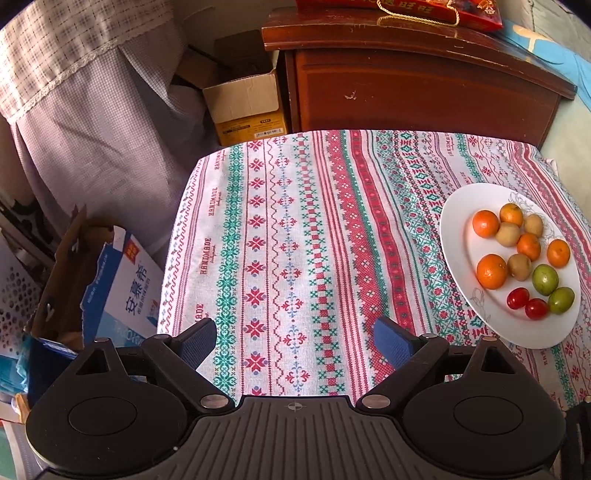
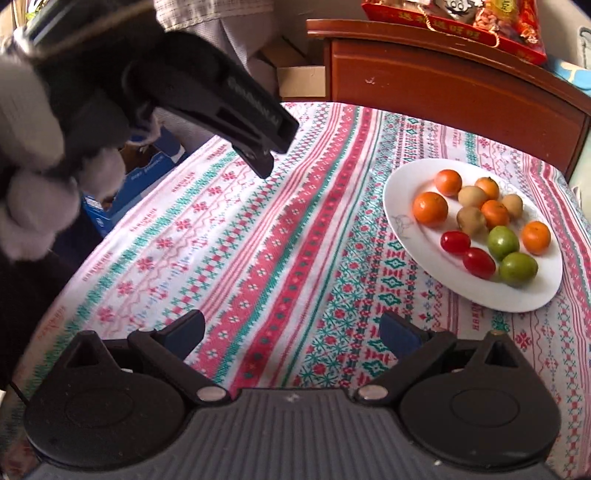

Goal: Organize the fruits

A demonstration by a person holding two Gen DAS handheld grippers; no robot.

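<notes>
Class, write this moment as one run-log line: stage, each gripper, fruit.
stage: before first pick | left gripper: open, empty | right gripper: open, empty | fruit: all on plate, untouched

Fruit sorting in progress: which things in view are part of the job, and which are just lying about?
Job:
white plate
oranges
kiwis
green fruits
red tomatoes

Lying about:
patterned tablecloth
wooden cabinet
red gift bag
cardboard box
blue carton
</notes>
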